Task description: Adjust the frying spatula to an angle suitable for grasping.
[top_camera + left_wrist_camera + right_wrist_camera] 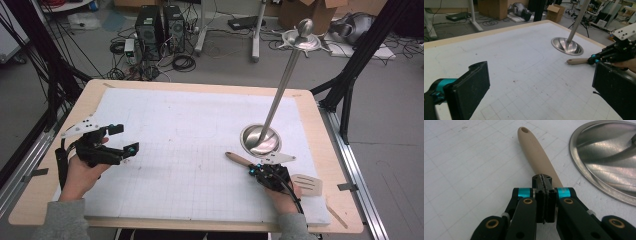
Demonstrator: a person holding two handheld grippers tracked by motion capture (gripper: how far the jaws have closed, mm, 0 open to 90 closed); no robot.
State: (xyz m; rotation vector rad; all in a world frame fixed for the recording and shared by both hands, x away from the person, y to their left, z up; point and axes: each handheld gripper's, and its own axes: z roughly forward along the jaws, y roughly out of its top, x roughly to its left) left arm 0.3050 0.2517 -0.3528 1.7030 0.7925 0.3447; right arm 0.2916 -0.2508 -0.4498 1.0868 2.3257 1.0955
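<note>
While left gripper (123, 138) gapes, right gripper (544, 185) jaws clenched over smooth tan spatula (539, 155) handle

The spatula's handle (539, 155) looks like smooth, matt pale wood or plastic. The stand's round base (609, 152) is glossy polished metal. A matt white gridded sheet (190, 150) covers the pale wooden counter (320, 125); the claw pads (471, 86) are matt black.

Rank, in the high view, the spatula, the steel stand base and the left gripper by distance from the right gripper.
1. Spatula: under the right gripper, its fingers shut above the handle.
2. Steel stand base: just beyond, farther up the table.
3. Left gripper: far across, at the left edge.
</note>
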